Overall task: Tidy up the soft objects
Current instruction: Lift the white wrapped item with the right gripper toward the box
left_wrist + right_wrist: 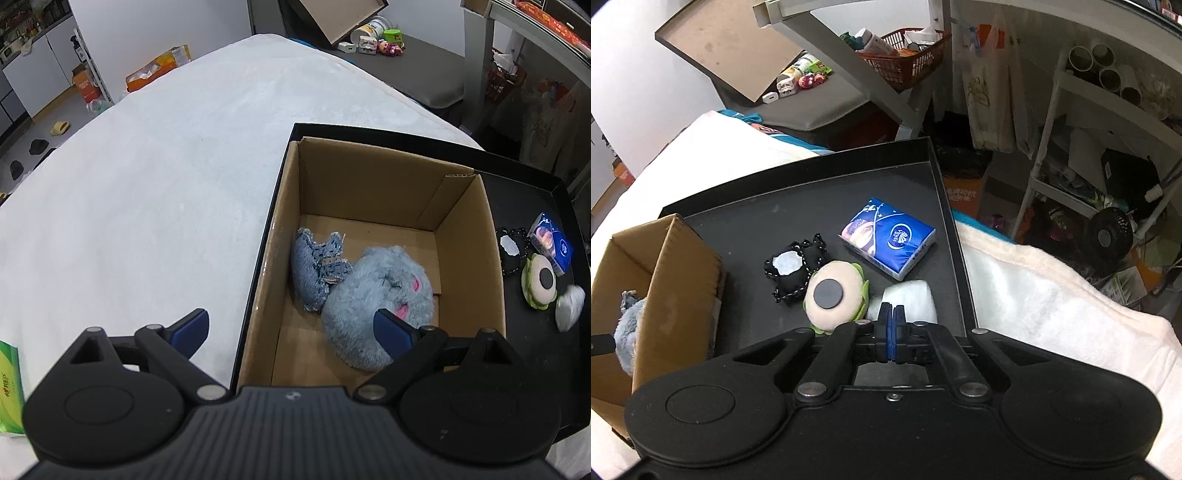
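Observation:
A cardboard box point(461, 236) stands in a black tray point(546, 354). In it lie a fluffy blue plush point(376, 295) and a blue denim toy point(317, 266). My left gripper point(291, 328) is open and empty, above the box's near left wall. On the tray beside the box lie a black-and-white plush point(794, 269), a round cream plush with a dark disc point(833, 295), a blue tissue pack point(890, 236) and a white soft bundle point(908, 299). My right gripper point(892, 314) is shut and empty, just above the near edge of the white bundle.
The tray rests on a white fuzzy blanket point(147, 184). A green tissue box point(9, 387) sits at the near left. Shelves, a red basket point(905, 62) and a dark fan point(1108, 232) stand beyond the tray's far and right sides.

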`<state>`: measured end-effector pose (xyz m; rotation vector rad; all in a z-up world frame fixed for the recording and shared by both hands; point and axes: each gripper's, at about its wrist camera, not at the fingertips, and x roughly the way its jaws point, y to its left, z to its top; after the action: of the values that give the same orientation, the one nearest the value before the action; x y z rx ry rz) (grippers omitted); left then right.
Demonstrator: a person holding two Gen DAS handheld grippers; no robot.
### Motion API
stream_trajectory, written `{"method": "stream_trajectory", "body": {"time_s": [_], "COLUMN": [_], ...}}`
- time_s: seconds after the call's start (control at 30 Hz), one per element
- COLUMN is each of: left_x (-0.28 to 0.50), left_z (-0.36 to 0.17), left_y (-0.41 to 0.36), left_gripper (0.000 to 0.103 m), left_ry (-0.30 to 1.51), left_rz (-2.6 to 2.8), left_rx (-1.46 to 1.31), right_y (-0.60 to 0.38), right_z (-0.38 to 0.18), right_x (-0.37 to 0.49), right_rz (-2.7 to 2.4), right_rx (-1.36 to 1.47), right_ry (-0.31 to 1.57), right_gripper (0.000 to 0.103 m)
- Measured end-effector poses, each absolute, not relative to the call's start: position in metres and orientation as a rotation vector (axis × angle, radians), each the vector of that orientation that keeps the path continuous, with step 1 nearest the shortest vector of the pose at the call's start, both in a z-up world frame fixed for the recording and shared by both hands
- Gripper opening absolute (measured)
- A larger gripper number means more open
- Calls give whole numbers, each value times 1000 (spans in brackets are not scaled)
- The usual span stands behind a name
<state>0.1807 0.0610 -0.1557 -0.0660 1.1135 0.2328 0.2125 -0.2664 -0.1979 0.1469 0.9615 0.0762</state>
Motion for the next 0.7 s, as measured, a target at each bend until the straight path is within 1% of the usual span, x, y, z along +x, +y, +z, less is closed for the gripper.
{"method": "stream_trajectory", "body": {"time_s": [0.1, 0.13, 0.17, 0.2, 0.23, 0.27, 0.3, 0.47, 0.5, 0.53, 0.6, 0.7], "left_x": [180, 179, 179, 179, 179, 178, 178, 178, 178, 179, 179, 179], "left_z": [-157, -157, -157, -158, -158, -157, -157, -158, -158, -158, -158, -159], "left_y": [62, 62, 63, 64, 65, 65, 66, 69, 69, 68, 67, 65], "left_gripper": [95, 95, 95, 95, 95, 95, 95, 95, 95, 95, 95, 95], "left_ry": [1116, 1117, 1119, 1121, 1122, 1121, 1120, 1123, 1124, 1124, 1125, 1133], "left_rz": [229, 228, 227, 227, 227, 227, 228, 236, 235, 233, 226, 214], "left_rx": [-69, -69, -71, -74, -75, -75, -76, -86, -87, -86, -87, -87], "right_y": [-265, -264, -264, -264, -262, -260, -259, -252, -251, -251, -254, -256], "right_z": [-198, -198, -199, -200, -201, -202, -202, -218, -223, -226, -232, -229], "right_x": [210, 211, 210, 211, 211, 211, 211, 216, 217, 218, 220, 216], "right_rz": [66, 51, 43, 51, 51, 42, 37, 53, 45, 41, 41, 42], "right_rx": [146, 146, 149, 147, 137, 123, 109, 96, 88, 89, 122, 121], "right_ry": [969, 983, 989, 991, 993, 990, 978, 1028, 1041, 1052, 1076, 1058], "right_gripper": [0, 6, 8, 23, 48, 59, 67, 66, 64, 58, 43, 41]}}
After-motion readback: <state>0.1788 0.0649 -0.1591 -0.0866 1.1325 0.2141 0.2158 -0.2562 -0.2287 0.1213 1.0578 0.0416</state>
